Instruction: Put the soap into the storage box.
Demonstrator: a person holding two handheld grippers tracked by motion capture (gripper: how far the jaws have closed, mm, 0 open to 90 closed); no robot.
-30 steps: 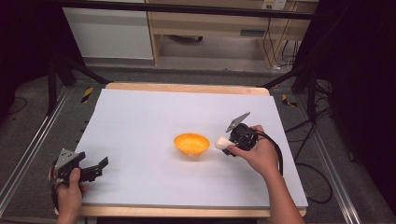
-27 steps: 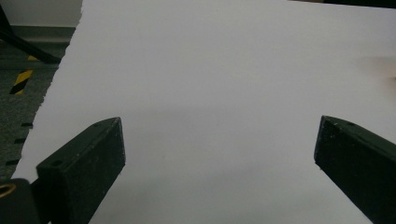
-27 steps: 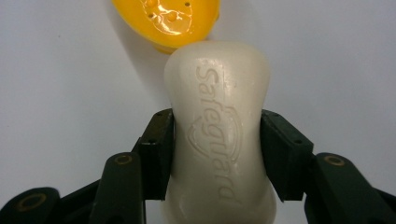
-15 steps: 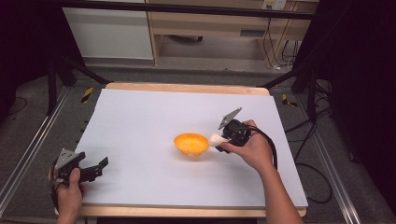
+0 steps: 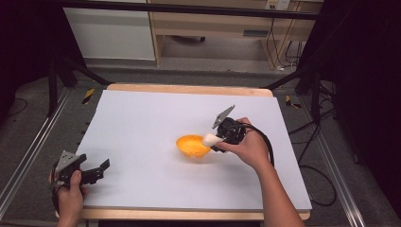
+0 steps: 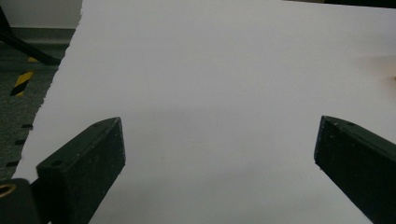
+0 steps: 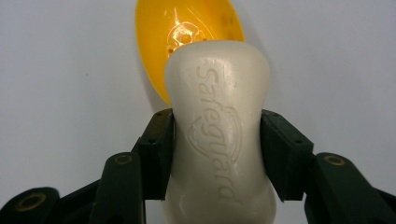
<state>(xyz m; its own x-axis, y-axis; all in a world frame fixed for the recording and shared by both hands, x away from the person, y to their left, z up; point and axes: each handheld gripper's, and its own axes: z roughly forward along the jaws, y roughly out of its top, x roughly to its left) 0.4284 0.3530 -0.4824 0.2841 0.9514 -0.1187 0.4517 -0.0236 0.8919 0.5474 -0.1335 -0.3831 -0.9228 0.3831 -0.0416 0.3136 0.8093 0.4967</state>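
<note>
An orange bowl [image 5: 192, 146] sits near the middle of the white table top [image 5: 156, 123]. My right gripper [image 5: 215, 139] is shut on a white bar of soap [image 5: 209, 139], held at the bowl's right rim. In the right gripper view the soap [image 7: 218, 126] is pinched at its waist between both jaws, with the orange bowl [image 7: 187, 32] just beyond its tip. My left gripper [image 5: 97, 171] rests open near the table's front left corner. Its jaws stand wide apart over bare white surface [image 6: 210, 93] with nothing between them.
The table's left edge [image 6: 56, 88] drops to a dark floor with a yellow-black striped marker [image 6: 21, 81]. Black stand legs [image 5: 61, 71] and cables [image 5: 312, 142] flank the table. A wooden cabinet [image 5: 213, 23] stands behind.
My right gripper has carried the soap leftward, from beside the bowl to its right rim. The left gripper has stayed put.
</note>
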